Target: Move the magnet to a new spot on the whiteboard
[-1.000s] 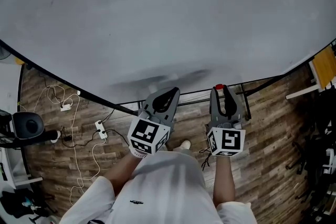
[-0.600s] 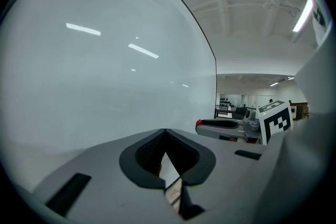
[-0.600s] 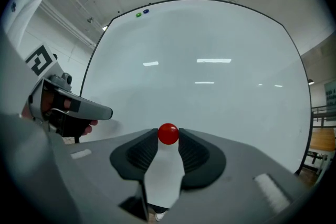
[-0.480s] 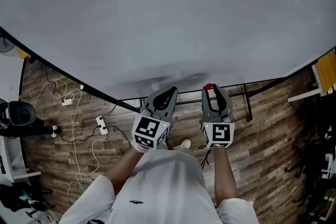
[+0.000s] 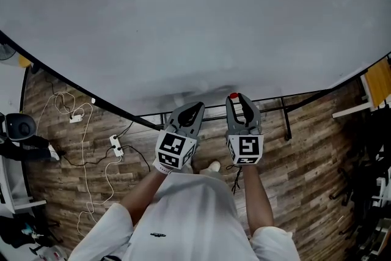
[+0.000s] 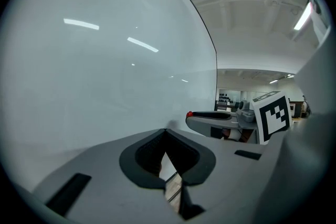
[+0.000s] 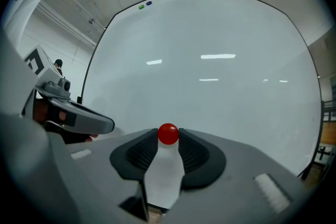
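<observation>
Fingers of the right gripper were seen closed on a small red magnet, which was held at the very tips, with the dark ribbed pads pressed on it from both sides. In the head view the magnet was found at about 6 o'clock of the whiteboard, close to its lower edge. Whether it touched the board surface could not be told.

Jaws of the left gripper were seen brought together at the tips, and nothing was held between them; only a narrow gap was left behind the tips. In the head view the left gripper was placed at 9 o'clock of the right gripper, just beside it, and both were pointed toward the board at 12 o'clock. From the left gripper view, the magnet was seen at 3 o'clock, at the tip of the other gripper.

Two small dots, a green dot and a blue dot, were seen near the upper edge of the whiteboard at 11 o'clock in the right gripper view. White cables were seen lying on the wooden floor at 8 o'clock in the head view.
</observation>
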Motion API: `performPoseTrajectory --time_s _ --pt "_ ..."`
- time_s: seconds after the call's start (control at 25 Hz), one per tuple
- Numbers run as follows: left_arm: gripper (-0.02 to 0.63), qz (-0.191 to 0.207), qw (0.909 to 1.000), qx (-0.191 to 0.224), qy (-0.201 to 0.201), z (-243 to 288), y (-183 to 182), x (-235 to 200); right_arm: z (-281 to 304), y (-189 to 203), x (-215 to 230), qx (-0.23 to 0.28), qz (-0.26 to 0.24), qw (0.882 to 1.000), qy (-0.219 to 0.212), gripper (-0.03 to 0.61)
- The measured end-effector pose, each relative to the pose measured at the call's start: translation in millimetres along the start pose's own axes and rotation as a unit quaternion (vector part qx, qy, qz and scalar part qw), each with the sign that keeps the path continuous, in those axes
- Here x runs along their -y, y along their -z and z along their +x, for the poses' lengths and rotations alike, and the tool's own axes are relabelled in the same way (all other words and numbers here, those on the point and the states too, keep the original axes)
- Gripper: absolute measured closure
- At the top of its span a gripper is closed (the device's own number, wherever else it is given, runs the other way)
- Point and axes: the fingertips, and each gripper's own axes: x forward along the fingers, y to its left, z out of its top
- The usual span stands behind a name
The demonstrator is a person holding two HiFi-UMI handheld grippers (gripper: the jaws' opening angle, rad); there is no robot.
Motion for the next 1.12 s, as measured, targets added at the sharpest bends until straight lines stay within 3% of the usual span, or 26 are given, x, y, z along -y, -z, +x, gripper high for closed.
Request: performPoseTrajectory --time_s 0.56,1.12 --pt "0.612 -0.007 0.9999 -0.008 -0.009 2 6 -10 26 24 -4 -0.022 0.028 0.999 -0.003 0.449" --pt "0.612 -0.012 0.9998 -0.008 -0.015 -2 8 -16 39 31 -5 -0.044 0.020 0.999 0.018 0.448"
